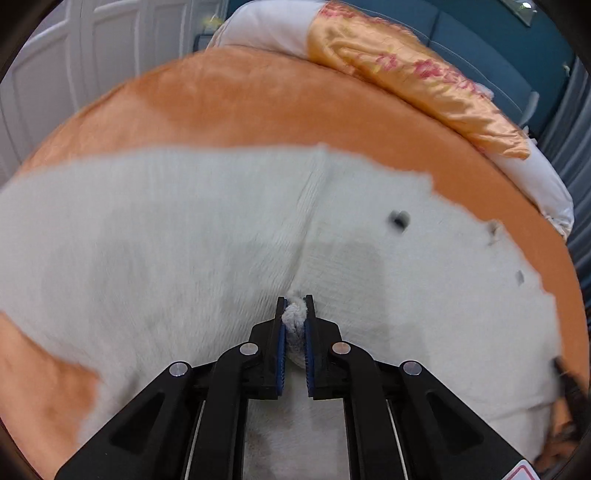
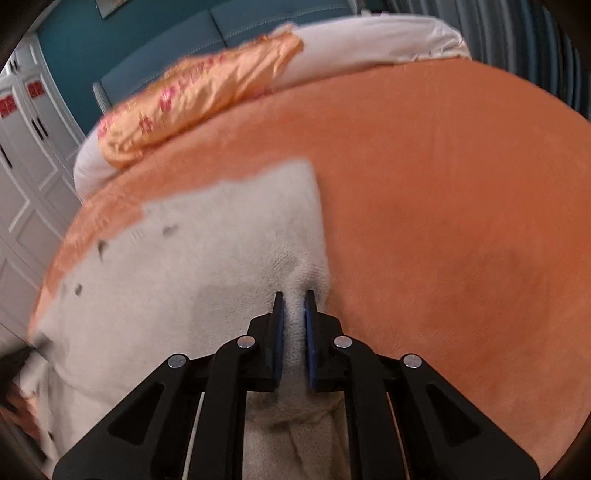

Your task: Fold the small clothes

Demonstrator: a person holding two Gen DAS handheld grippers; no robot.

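Observation:
A white fuzzy knit garment (image 1: 184,229) with small dark buttons (image 1: 399,219) lies spread on an orange bed cover (image 1: 258,103). My left gripper (image 1: 294,302) is shut on a bunched fold of the garment, pinched between its blue pads. In the right wrist view the same garment (image 2: 221,240) lies to the left on the cover (image 2: 461,221). My right gripper (image 2: 294,299) is shut on the garment's right edge, with cloth between its fingers. Both views are blurred by motion.
A white pillow (image 1: 266,26) and an orange floral satin pillow (image 1: 406,74) lie at the head of the bed. White wardrobe doors (image 2: 26,155) stand at the left and a teal headboard (image 2: 166,40) behind. Bare orange cover lies right of the garment.

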